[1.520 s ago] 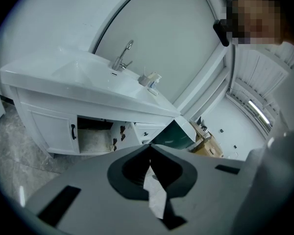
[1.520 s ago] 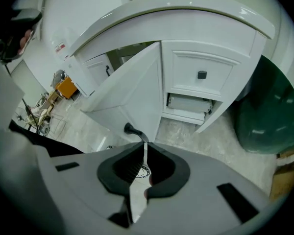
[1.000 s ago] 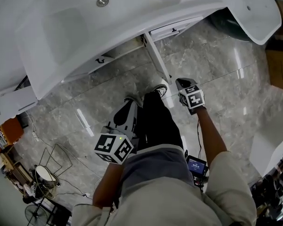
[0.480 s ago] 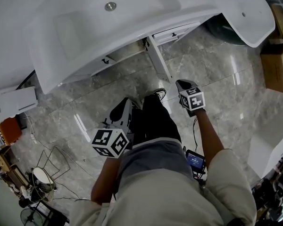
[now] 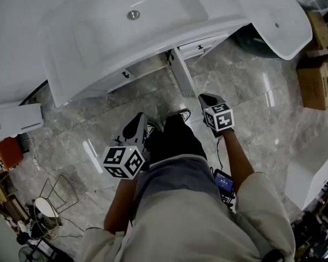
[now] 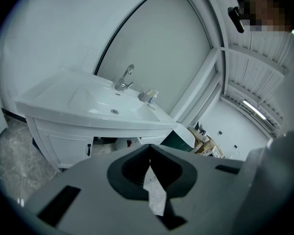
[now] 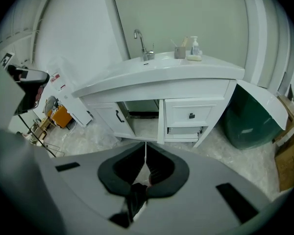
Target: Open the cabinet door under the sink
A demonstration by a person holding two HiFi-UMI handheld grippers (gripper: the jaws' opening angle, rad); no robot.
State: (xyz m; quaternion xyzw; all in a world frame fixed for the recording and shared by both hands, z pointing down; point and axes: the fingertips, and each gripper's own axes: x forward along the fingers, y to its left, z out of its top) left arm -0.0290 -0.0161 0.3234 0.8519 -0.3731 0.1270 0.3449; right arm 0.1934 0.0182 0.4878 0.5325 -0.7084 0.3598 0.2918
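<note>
The white sink vanity (image 5: 126,31) stands at the top of the head view. Its left cabinet door (image 7: 111,120), with a black handle (image 7: 119,116), is closed. Beside that door is a dark opening (image 7: 142,106), and a narrow white door (image 5: 182,74) juts out edge-on toward me. Right of it is a drawer (image 7: 192,112). My left gripper (image 5: 139,120) and right gripper (image 5: 206,98) are both shut and empty. They hang over the marble floor by the person's legs, well short of the cabinet.
A dark green tub (image 7: 246,116) under a white lid (image 5: 273,15) stands right of the vanity, with cardboard boxes (image 5: 317,81) beyond it. At the left are a white panel (image 5: 13,121), an orange object (image 5: 8,152) and a wire stand (image 5: 54,192).
The head view now takes in more of the basin. Both grippers sit slightly higher in the view, still shut, and the cabinet looks the same.
</note>
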